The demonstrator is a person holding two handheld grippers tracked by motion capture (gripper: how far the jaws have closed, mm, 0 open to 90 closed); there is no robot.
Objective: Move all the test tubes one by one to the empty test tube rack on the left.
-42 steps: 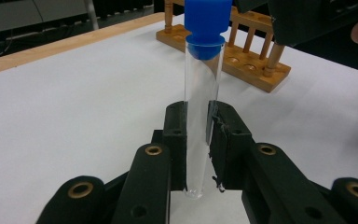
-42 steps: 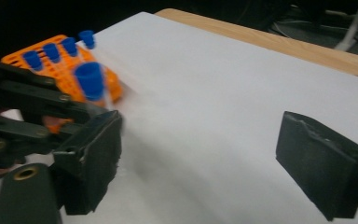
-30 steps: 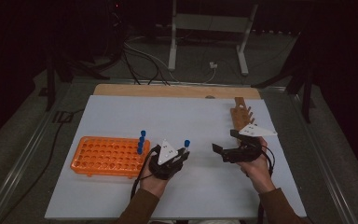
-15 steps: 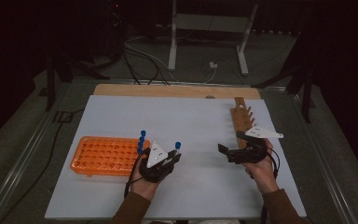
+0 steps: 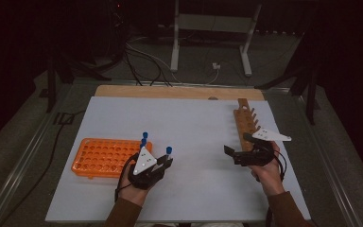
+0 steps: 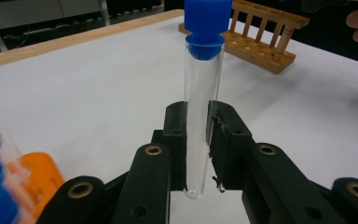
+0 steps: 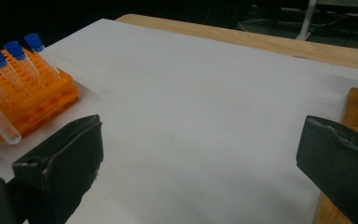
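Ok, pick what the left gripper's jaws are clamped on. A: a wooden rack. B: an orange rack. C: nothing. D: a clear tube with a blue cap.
D: in the left gripper view the left gripper is shut on the clear tube, held upright, blue cap on top.

The white rectangular table sheet [image 5: 194, 127] carries the orange perforated plastic tube rack [image 5: 101, 157] at the left and the wooden peg rack [image 5: 245, 124] at the right, well apart. Two blue-capped clear tubes [image 5: 144, 138] stand in the plastic rack's right end. A third blue-capped clear tube [image 6: 203, 107] stands upright just right of that rack.
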